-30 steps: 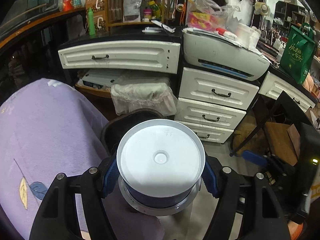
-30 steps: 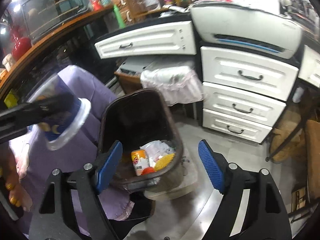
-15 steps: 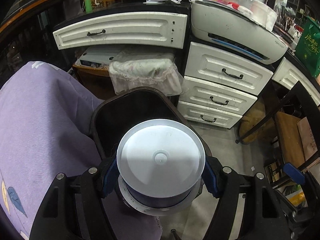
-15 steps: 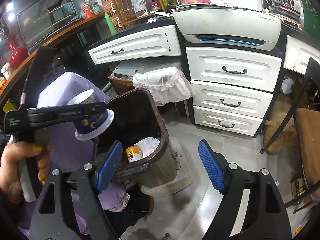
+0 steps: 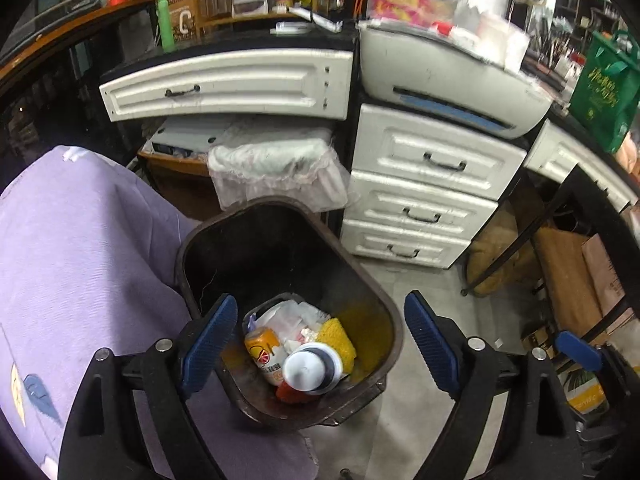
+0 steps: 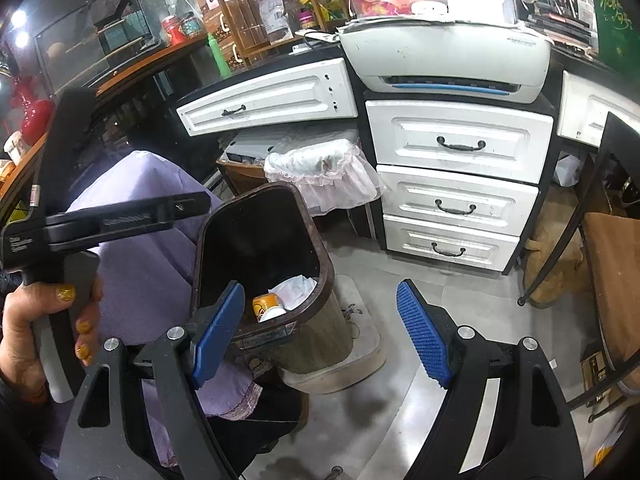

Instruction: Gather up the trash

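Over the brown bin (image 5: 280, 240), left gripper (image 5: 316, 340) jaws opening, nothing between; disc case (image 5: 308, 368) lies inside. Right gripper (image 6: 320, 336) wide, empty. Next: find more trash.

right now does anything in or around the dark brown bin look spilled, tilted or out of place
The dark brown plastic bin tilts, leaning against the purple cloth. Inside, the round white-lidded disc case lies atop an orange can, yellow sponge and crumpled paper. Nothing has spilled onto the grey floor.
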The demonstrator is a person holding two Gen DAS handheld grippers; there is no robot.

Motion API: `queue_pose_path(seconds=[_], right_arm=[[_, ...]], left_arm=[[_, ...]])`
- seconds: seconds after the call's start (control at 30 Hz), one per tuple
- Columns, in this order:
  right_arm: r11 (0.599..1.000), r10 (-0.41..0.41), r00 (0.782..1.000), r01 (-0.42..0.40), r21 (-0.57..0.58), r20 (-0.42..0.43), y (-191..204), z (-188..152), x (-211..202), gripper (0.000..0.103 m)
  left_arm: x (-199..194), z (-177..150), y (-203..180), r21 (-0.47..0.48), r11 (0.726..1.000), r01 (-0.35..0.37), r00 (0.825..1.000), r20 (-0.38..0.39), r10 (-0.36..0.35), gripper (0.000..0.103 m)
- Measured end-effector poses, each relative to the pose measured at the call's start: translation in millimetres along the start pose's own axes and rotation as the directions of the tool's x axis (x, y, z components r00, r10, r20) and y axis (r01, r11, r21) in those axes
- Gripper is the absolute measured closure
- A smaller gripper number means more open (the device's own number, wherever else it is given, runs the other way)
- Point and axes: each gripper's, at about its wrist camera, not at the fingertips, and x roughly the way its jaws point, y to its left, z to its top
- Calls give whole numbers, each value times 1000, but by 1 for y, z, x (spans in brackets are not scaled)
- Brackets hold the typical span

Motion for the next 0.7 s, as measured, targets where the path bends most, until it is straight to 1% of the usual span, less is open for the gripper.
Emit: queue_pose_path(seconds=[0.13, 0.17, 0.23, 0.3, 0.4, 0.43, 0.47, 0.57, 0.6, 0.7], right_arm=[[1000, -4, 999, 4, -4, 37, 8, 1, -16, 24], [1000, -4, 999, 4, -5, 46, 9, 2, -19, 22], [1000, 1, 997, 0, -8, 80, 15, 3, -30, 15], [1000, 7, 994, -5, -16, 110, 23, 4, -40, 15], [999, 8, 988, -1, -46, 155, 41, 6, -57, 13], [999, 9, 985, 0, -52, 170, 46, 6, -63, 9], [998, 10, 983, 0, -55, 185, 51, 5, -69, 6], [997, 7, 964, 14, -75, 266, 72, 1, -94, 6], [996, 15, 956, 12, -89, 293, 81, 0, -103, 6], [989, 48, 943, 0, -147, 329, 107, -3, -124, 6]], left_arm=[[-32, -4, 1, -15, 1000, 25, 997, 70, -24, 12], [-40, -6, 2, -16, 999, 32, 996, 87, -30, 11], [-64, -10, 4, -19, 999, 36, 990, 136, -33, 8], [-85, -16, 7, -20, 999, 36, 983, 183, -32, 6], [-118, -27, 16, -33, 999, 25, 967, 253, -16, 6], [-127, -31, 20, -41, 999, 26, 963, 268, -14, 6], [-133, -34, 23, -50, 998, 26, 960, 279, -11, 6], [-159, -48, 37, -88, 996, 27, 947, 320, 2, 6], [-169, -53, 42, -101, 995, 19, 942, 334, 16, 6], [-192, -69, 51, -118, 993, -15, 930, 362, 57, 6]])
